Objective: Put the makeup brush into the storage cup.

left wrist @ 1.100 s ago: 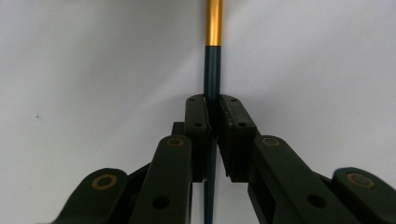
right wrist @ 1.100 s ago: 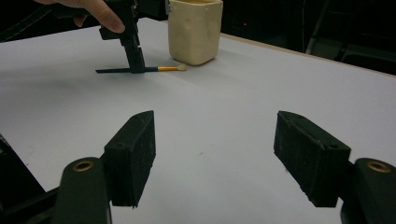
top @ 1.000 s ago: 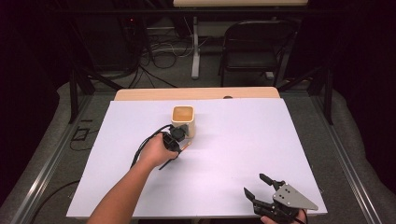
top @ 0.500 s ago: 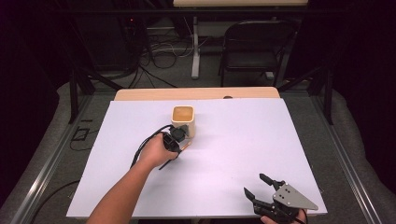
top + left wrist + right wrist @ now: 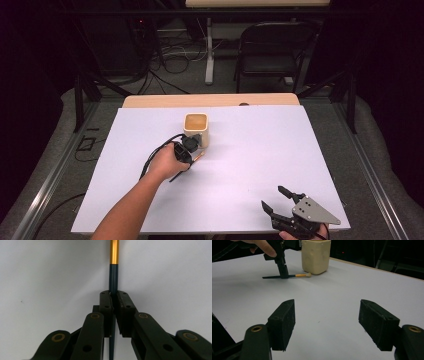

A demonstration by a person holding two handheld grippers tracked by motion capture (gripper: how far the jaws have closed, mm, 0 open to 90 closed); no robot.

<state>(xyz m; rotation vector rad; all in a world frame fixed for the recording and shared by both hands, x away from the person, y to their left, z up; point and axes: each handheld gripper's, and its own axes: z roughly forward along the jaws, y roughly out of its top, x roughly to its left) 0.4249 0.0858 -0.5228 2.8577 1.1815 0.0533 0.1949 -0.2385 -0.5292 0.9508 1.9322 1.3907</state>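
— Brush (image 5: 294, 275) flat on table (image 5: 260, 150), tip just beside cup (image 5: 195, 129); pinched mid-handle by left gripper (image 5: 113, 296), closed tight, likely for lifting.

— Right gripper (image 5: 327, 322)?

— Wide open, holding nothing, parked well apart near table edge.

Light fell from above onto the white table (image 5: 250, 165), which was bright and even, while the room beyond it on the far side and at both sides lay nearly black. Shadows under the cup (image 5: 195, 129) were faint and soft. In the left gripper view the close jaws were blurred and the brush handle (image 5: 113, 277) slightly soft. The right gripper view showed mild softness on its near jaws; there was no glare.
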